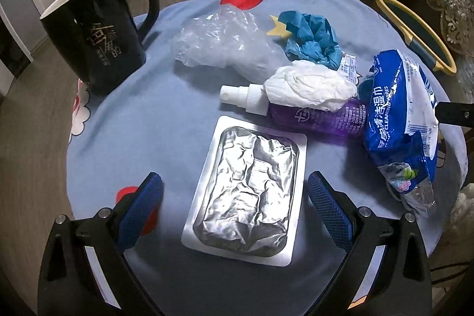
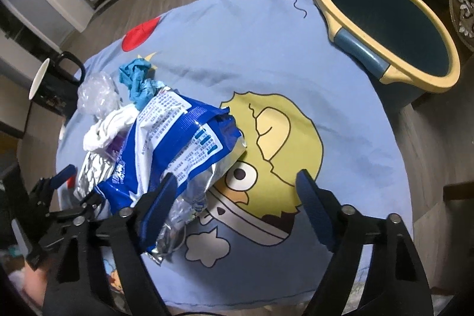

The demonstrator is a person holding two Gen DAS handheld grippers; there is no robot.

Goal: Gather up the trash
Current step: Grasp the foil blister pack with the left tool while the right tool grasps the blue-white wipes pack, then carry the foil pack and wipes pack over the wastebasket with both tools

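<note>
The left tool (image 1: 234,191) is hanging over the desk (image 1: 166,108) with its blue pads spread wide apart, straddling the near end of a silver foil blister tray (image 1: 246,191) that is lying flat on the blue cartoon-print cloth; neither pad is touching the tray. The right tool (image 2: 237,191) is also standing apart, its left pad resting just beside or against the crumpled silver end of a blue wet-wipes packet (image 2: 177,150), its right pad over bare cloth, and nothing is being pressed between them. Just beyond the foil tray, a purple spray bottle (image 1: 314,117) with a white cap is lying on its side, with a wad of white tissue (image 1: 308,88) sitting on top of it and the wipes packet leaning at its right end. Farther back, a crumpled clear plastic bag (image 1: 225,40) is lying on the left and a ball of teal paper (image 1: 311,37) on the right, touching it. At the far left a black mug (image 1: 94,34) is standing upright. At the far right edge, a blue bin with a yellow rim (image 2: 388,28) is standing open beside the desk.
</note>
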